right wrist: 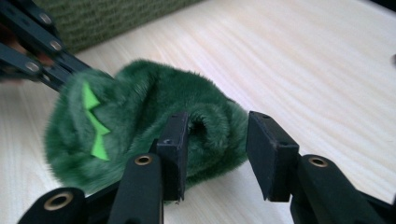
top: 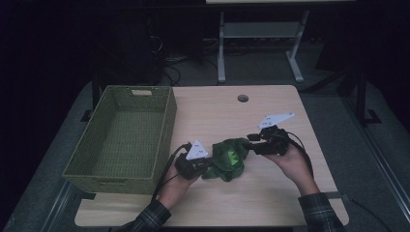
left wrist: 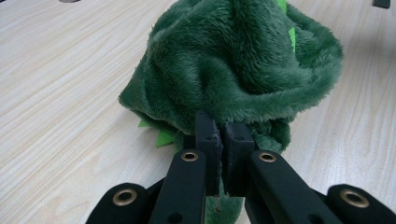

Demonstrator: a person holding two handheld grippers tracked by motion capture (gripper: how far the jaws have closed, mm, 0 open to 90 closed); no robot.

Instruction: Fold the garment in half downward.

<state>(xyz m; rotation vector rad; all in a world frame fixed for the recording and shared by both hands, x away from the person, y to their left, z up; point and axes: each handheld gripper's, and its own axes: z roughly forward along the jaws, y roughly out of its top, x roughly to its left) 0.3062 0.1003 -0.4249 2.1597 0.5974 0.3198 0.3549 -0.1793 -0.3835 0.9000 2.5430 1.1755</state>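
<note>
We note a dark green plush toy (top: 229, 158) with bright lime-green zigzag felt spikes. The desk (top: 270, 193) is pale wood with fine grain lines. The woven basket (top: 104, 159) is olive green. Both tongs, left (left wrist: 223, 135) and right (right wrist: 219, 140), are black with brass-coloured rivets; sleeves are dark plaid.

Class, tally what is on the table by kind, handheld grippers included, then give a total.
Green plush toy: 1
Green woven basket: 1
Grippers: 2, the left gripper and the right gripper
Total: 4
</note>
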